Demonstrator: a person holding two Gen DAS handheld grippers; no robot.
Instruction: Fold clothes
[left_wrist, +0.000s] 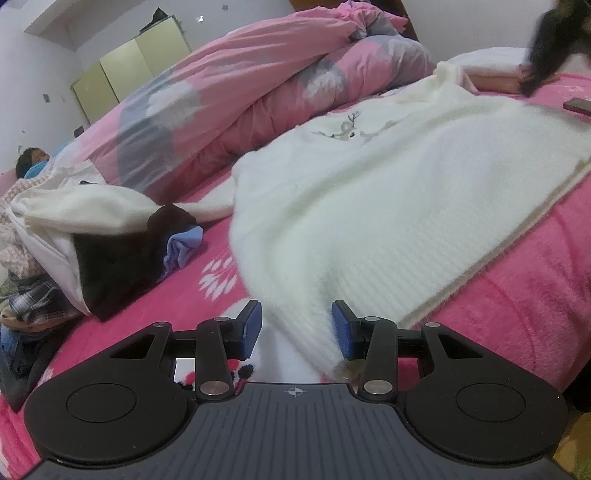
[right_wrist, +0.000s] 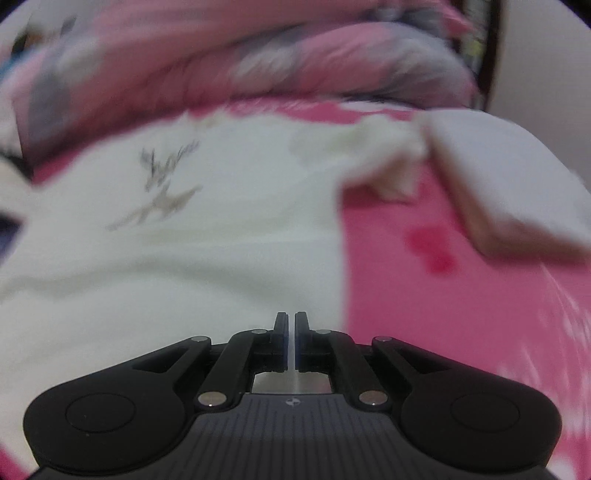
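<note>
A cream knit sweater (left_wrist: 388, 177) with a small deer embroidery lies spread on the pink bedspread (left_wrist: 517, 295). Its near ribbed corner is bunched between the blue pads of my left gripper (left_wrist: 295, 328), which grip it at a middling width. In the blurred right wrist view the sweater (right_wrist: 166, 240) fills the left half, its right edge running straight down to my right gripper (right_wrist: 290, 332). That gripper hovers over the edge with its jaws shut and nothing between them. One sleeve (right_wrist: 384, 162) trails toward a folded white item (right_wrist: 498, 173).
A rumpled pink floral duvet (left_wrist: 240, 92) lies behind the sweater. A heap of other clothes (left_wrist: 92, 240), white, dark brown and blue, sits at the left. A person's head shows at the far left beyond the bed. A dark blurred shape (left_wrist: 550, 40) hangs at the top right.
</note>
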